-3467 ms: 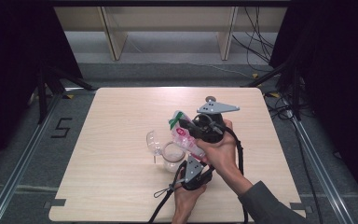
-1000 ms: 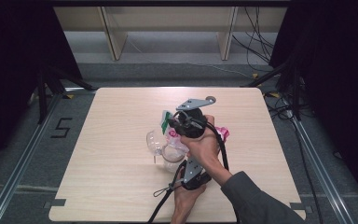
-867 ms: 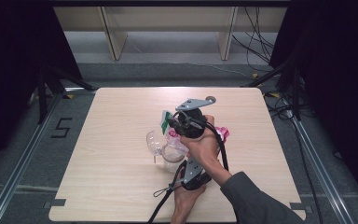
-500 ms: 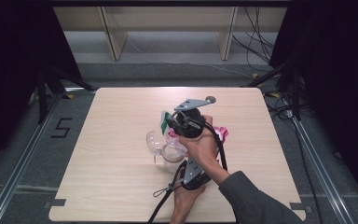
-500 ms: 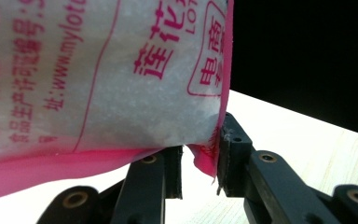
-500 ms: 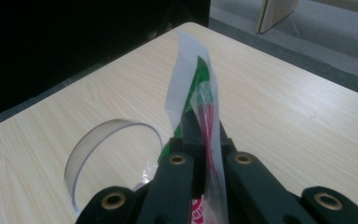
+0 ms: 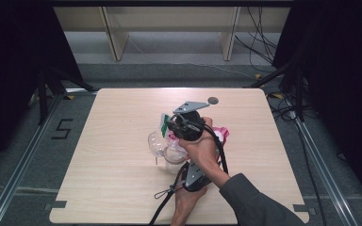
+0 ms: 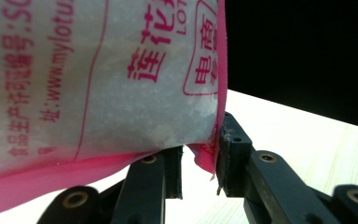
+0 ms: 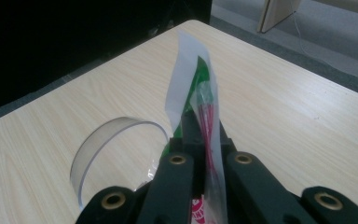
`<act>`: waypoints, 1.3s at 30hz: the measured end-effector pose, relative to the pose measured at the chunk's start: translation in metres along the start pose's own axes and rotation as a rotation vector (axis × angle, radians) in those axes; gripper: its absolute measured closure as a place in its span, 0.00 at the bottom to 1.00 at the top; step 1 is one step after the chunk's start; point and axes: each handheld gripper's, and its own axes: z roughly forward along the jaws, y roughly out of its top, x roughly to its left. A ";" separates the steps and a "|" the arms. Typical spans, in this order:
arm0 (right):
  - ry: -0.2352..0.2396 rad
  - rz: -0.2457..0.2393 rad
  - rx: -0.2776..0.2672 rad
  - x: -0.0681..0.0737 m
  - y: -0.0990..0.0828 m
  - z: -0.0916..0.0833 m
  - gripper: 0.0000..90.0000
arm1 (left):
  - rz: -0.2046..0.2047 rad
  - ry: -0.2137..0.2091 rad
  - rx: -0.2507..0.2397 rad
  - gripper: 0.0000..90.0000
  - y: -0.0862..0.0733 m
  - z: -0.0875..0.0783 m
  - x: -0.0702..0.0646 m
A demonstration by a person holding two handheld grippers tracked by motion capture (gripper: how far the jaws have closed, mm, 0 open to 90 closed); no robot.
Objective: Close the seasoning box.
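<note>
Centre of the high view: since the earliest frame we see the right gripper swung leftward, jaws pressed together on the pink bag's top strip. The left gripper apparently pinches its lower corner, beside the clear cup. Tearing seems underway.

pink-edged white bag with red print, clear cup.
</note>
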 end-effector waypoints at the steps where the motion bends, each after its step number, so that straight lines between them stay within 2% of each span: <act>1: 0.005 0.010 0.008 0.001 0.001 0.000 1.00 | 0.004 0.002 0.002 0.82 0.001 0.000 0.000; 2: 0.007 0.008 0.024 0.001 0.003 -0.003 1.00 | 0.011 0.004 0.000 0.82 0.001 -0.001 0.000; 4: 0.008 0.006 0.022 0.001 0.003 -0.003 1.00 | 0.010 0.001 -0.010 0.82 0.002 -0.001 0.001; 5: 0.001 0.000 0.017 0.002 0.003 -0.002 1.00 | -0.051 -0.017 -0.062 0.82 0.001 0.003 -0.003; 7: -0.001 -0.015 0.025 0.004 0.002 0.001 1.00 | -0.067 -0.029 -0.069 0.82 0.001 0.005 -0.003; 9: -0.009 -0.020 0.054 0.005 0.002 0.002 1.00 | -0.065 -0.029 -0.068 0.82 0.001 0.006 -0.004; 10: -0.009 -0.019 0.036 0.004 0.002 0.003 1.00 | -0.064 -0.028 -0.068 0.82 0.001 0.006 -0.003; 14: -0.016 -0.028 0.034 0.004 0.002 0.004 1.00 | -0.075 -0.037 -0.066 0.83 0.002 0.006 -0.003; 15: -0.010 -0.033 0.058 0.005 0.003 0.004 1.00 | -0.076 -0.038 -0.069 0.83 0.002 0.006 -0.003; 16: -0.008 -0.036 0.057 0.005 0.002 0.004 1.00 | -0.075 -0.031 -0.080 0.83 0.001 0.007 -0.004; 20: -0.027 -0.049 0.059 0.005 0.002 0.006 1.00 | -0.067 -0.034 -0.065 0.83 0.000 0.007 -0.002; 22: -0.018 -0.042 0.081 0.006 0.003 0.005 1.00 | -0.072 -0.039 -0.070 0.83 0.001 0.007 -0.003; 26: -0.029 -0.065 0.074 0.007 0.005 0.005 1.00 | -0.071 -0.034 -0.076 0.83 0.002 0.007 -0.002; 27: -0.026 -0.053 0.079 0.008 0.005 0.005 1.00 | -0.071 -0.033 -0.077 0.83 0.002 0.007 -0.002; 28: -0.029 -0.068 0.080 0.008 0.005 0.006 1.00 | -0.071 -0.034 -0.077 0.83 0.003 0.007 -0.002; 33: -0.036 -0.068 0.066 0.008 0.004 0.008 1.00 | -0.072 -0.024 -0.085 0.83 0.002 0.008 -0.002; 34: -0.027 -0.069 0.076 0.008 0.005 0.008 1.00 | -0.071 -0.030 -0.076 0.83 0.003 0.007 -0.002; 35: -0.025 -0.063 0.080 0.009 0.005 0.008 1.00 | -0.071 -0.068 -0.080 0.83 0.003 0.009 -0.002; 36: -0.030 -0.076 0.088 0.009 0.005 0.008 1.00 | -0.129 -0.095 -0.080 0.83 0.002 0.009 -0.007; 39: -0.034 -0.082 0.086 0.009 0.005 0.008 1.00 | -0.123 -0.091 -0.080 0.83 0.002 0.009 -0.008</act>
